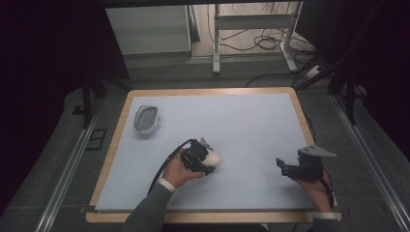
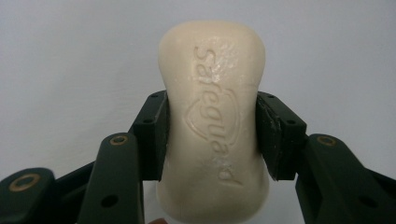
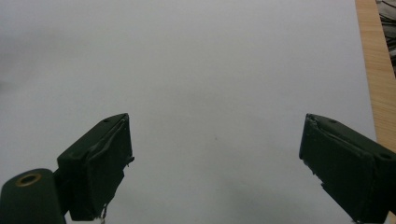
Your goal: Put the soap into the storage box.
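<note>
A cream bar of soap [image 2: 212,126] with a stamped brand word sits between the two black pads [image 2: 152,135] of my left gripper [image 2: 212,137], which is shut on its sides. From above, the soap [image 1: 214,159] pokes out of the left gripper [image 1: 209,162] near the middle of the pale blue table top [image 1: 251,125]. An oval grey-and-white soap dish [image 1: 146,119] lies at the far left of the table. My right gripper [image 1: 281,166] hovers at the right front, its jaws wide apart with nothing between the pads [image 3: 105,161].
A wooden rim [image 1: 208,91] frames the table top; it shows as a strip [image 3: 376,70] at the right of the right gripper view. Beyond the table stand a white frame's legs [image 1: 216,43] and loose cables [image 1: 263,41] on the floor.
</note>
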A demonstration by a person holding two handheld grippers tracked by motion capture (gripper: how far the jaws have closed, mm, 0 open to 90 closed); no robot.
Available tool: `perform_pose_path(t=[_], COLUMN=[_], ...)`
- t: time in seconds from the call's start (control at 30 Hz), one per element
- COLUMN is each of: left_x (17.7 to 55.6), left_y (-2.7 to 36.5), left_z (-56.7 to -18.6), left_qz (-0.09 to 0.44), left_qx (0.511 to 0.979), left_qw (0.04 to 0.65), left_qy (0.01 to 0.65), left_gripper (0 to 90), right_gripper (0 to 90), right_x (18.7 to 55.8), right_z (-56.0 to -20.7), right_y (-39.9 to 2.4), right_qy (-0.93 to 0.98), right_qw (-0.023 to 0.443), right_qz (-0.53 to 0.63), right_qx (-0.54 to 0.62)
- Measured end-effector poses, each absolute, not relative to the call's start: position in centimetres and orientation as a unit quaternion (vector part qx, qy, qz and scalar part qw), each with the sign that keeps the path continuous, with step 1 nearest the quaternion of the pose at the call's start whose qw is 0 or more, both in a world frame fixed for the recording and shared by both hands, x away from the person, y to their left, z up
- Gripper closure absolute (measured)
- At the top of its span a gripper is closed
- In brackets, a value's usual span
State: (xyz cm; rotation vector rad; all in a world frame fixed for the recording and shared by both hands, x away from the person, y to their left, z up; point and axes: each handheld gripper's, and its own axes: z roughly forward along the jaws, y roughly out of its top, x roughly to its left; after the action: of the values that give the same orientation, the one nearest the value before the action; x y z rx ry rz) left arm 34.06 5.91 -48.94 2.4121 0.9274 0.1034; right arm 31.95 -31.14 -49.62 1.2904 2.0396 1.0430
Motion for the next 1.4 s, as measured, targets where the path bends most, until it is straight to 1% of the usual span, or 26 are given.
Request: perform_pose_path(t=[0.97, 1.3, 1.4], left_x=[36.7, 37.8, 38.2], left_y=[10.7, 12.5, 13.0], left_z=[-45.9, -44.8, -44.7], left_qz=[0.062, 0.079, 0.075], left_qx=[0.881, 0.874, 0.871], left_qw=[0.271, 0.269, 0.272], left_qy=[0.382, 0.396, 0.402], left_gripper=[49.4, 49.4, 49.4], right_gripper=[9.2, 9.2, 9.2], right_x=[32.2, 32.2, 32.2], right_z=[-50.1, -50.1, -50.1], right_y=[-31.3, -31.4, -31.3], right_qy=[0.751, 0.751, 0.751], right_qw=[0.247, 0.247, 0.247], right_qz=[0.378, 0.377, 0.377], right_qx=[0.481, 0.482, 0.482])
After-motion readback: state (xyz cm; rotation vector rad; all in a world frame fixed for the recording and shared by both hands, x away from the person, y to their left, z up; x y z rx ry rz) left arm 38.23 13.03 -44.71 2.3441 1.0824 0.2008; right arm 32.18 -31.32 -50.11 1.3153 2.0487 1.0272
